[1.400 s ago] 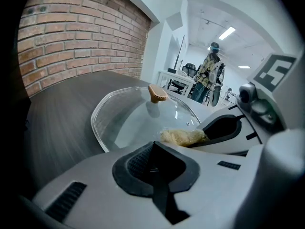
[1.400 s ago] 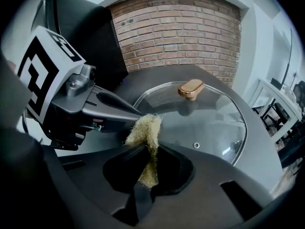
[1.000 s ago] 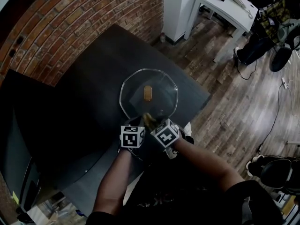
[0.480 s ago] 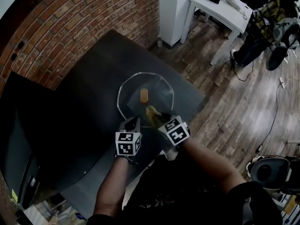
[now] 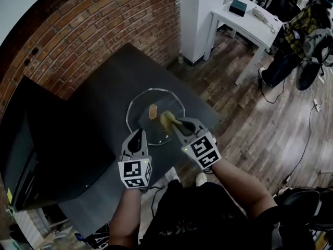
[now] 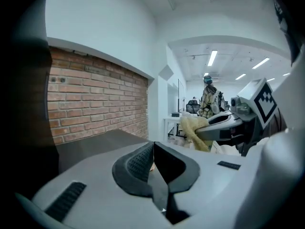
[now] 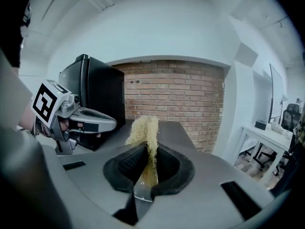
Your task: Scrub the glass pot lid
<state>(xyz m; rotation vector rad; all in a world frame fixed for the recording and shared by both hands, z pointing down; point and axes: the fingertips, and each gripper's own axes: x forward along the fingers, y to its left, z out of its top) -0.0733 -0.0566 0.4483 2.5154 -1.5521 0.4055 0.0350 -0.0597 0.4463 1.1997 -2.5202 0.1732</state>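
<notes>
Head view shows the glass pot lid [image 5: 143,105] lying flat on the dark counter [image 5: 99,98], with its small brown knob [image 5: 152,111] in the middle. The right gripper [image 5: 176,122] reaches over the lid from the near right side. Its jaws are pressed together on a yellowish fibre scrub pad [image 5: 166,120], which stands just right of the knob. I cannot tell whether the pad touches the glass. In the right gripper view the pad sticks up and forward out of the closed jaws.

The left gripper [image 5: 138,133] is at the near left rim of the lid. Its jaws are closed together with nothing between them, and contact with the rim cannot be judged. Both forearms are bare and stretch from the person's body toward the lid, the right one coming in at an angle from the right. Both grippers are held about level.

Compared with half a second ago, the pad has moved from the near rim of the lid inward toward the knob, and the two grippers are farther apart.
</notes>
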